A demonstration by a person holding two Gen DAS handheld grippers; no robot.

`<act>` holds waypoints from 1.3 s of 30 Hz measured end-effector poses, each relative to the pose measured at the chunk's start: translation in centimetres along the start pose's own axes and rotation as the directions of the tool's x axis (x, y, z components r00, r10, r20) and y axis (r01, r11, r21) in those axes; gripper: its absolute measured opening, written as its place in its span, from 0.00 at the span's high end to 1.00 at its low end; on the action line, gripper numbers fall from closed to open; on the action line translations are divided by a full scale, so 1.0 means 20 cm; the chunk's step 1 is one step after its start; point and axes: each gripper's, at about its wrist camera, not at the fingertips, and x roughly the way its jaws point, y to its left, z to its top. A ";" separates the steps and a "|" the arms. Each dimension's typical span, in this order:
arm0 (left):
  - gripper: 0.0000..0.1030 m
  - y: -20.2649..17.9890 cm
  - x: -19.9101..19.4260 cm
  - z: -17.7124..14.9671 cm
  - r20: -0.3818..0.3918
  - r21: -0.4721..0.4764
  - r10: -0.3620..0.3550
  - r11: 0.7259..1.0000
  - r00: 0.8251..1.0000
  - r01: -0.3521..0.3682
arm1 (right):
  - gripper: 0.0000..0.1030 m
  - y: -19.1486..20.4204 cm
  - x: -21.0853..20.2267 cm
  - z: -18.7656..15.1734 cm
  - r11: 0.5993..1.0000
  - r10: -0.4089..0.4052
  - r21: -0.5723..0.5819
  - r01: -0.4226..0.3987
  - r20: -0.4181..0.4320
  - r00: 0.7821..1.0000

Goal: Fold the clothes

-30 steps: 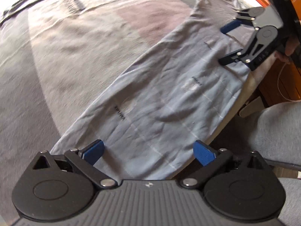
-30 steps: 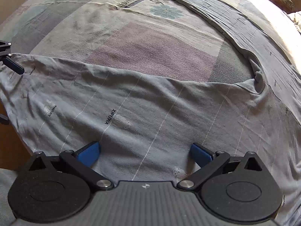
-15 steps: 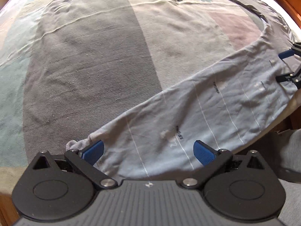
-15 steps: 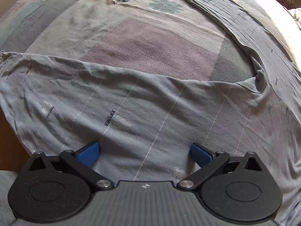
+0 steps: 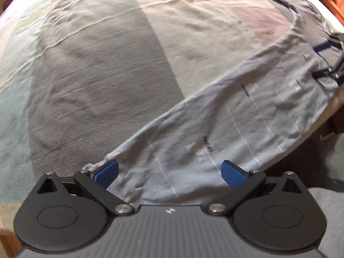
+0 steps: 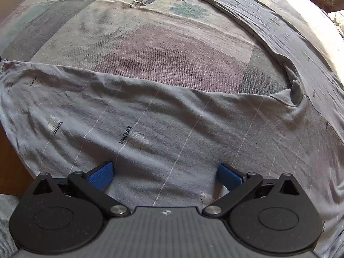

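Your left tongs [image 5: 169,172] hover spread wide over the near corner of a pale blue-grey garment [image 5: 225,133], the left blue pad [image 5: 106,171] sitting right at its bunched corner, the right pad [image 5: 233,173] above plain cloth; whether either pad touches the fabric cannot be told. The garment, crossed by thin white stripes and small "XIFUWA" prints, stretches from these tongs up and to the right across a bed [image 5: 96,75] covered in a patchwork-pattern sheet, its lower edge hanging over the side of the bed. At its far right end, your right tongs [image 5: 326,60] appear at the frame's edge, fingers apart over the cloth.

From the right wrist, your right tongs [image 6: 165,175] are likewise spread, both blue pads over the garment [image 6: 172,124], which runs left and right of them and lies wrinkled, its upper edge ahead of the fingers. Beyond that edge, the sheet [image 6: 172,49] shows a "DREAMCITY" print and a teal flower.
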 end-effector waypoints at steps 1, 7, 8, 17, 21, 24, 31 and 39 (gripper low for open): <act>0.02 -0.01 0.00 0.00 0.002 0.007 -0.003 1.000 1.000 0.003 | 0.00 0.00 0.00 0.00 1.000 0.001 -0.001 -0.001 -0.001 1.000; 0.02 -0.07 -0.01 0.00 0.016 0.049 -0.019 0.999 1.000 0.019 | 0.00 0.00 0.00 0.00 1.000 0.007 -0.008 -0.007 0.000 1.000; 0.02 -0.08 -0.01 -0.01 0.018 0.056 -0.022 0.998 1.000 0.021 | 0.00 0.00 0.00 0.00 1.000 0.007 -0.008 -0.007 0.004 1.000; 0.02 -0.18 0.03 0.02 0.051 0.192 -0.059 0.980 0.997 0.048 | 0.00 0.00 0.00 -0.02 1.000 0.005 -0.007 -0.005 0.033 0.999; 0.01 -0.23 0.09 -0.05 0.037 0.343 -0.072 0.938 0.997 0.055 | 0.00 0.00 0.00 -0.01 1.000 0.012 -0.017 -0.011 0.021 1.000; 0.02 -0.15 0.10 -0.13 -0.035 0.359 -0.015 0.933 0.999 0.026 | 0.00 -0.01 0.00 0.00 0.999 0.017 -0.027 -0.017 0.017 1.000; 0.04 -0.14 -0.01 -0.08 0.011 0.374 -0.045 0.927 0.999 0.038 | 0.00 0.00 0.00 -0.01 1.000 0.014 -0.025 -0.013 0.034 0.999; 0.04 -0.39 0.03 0.02 0.112 0.598 -0.169 0.799 0.979 0.069 | 0.00 -0.01 0.00 -0.01 1.000 0.015 -0.027 -0.014 0.029 0.999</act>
